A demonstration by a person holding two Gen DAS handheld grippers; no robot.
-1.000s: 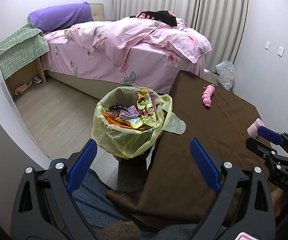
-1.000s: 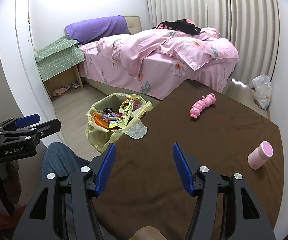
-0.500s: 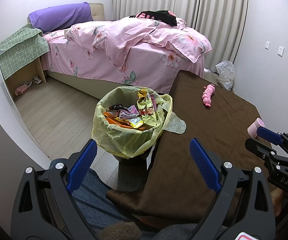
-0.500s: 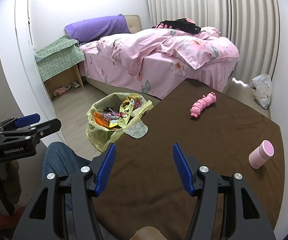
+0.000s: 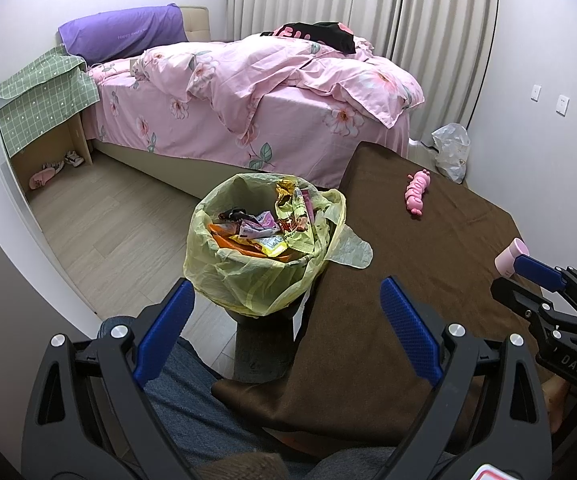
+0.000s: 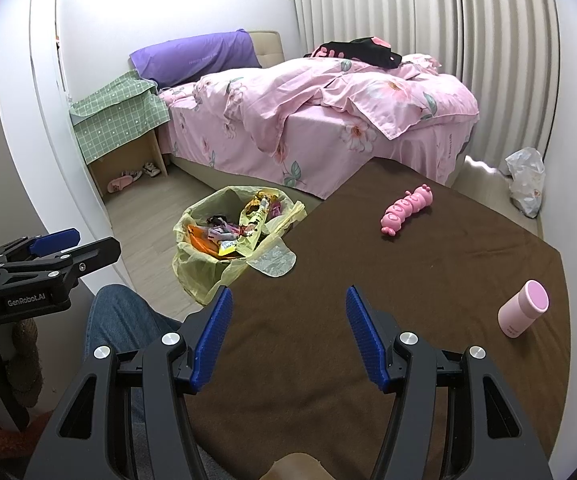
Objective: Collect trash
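A trash bin lined with a yellow bag [image 5: 248, 276] [image 6: 208, 264] stands on the floor against the left edge of the brown-covered table [image 5: 428, 248] [image 6: 368, 272]. Snack wrappers [image 5: 272, 232] [image 6: 240, 232] fill it. My left gripper [image 5: 284, 304] hangs open just short of the bin, with nothing between its fingers. My right gripper [image 6: 288, 312] is open and empty over the near part of the table. A flap of the bag [image 5: 352, 248] [image 6: 274, 260] lies on the table edge.
On the table are a pink caterpillar toy [image 5: 416, 196] [image 6: 406, 210] and a pink cup [image 6: 522, 308]. A bed with pink bedding [image 5: 268, 92] stands behind. A white plastic bag [image 5: 450, 152] lies on the floor by the curtain. A person's jeans-clad leg [image 6: 124, 324] is below the grippers.
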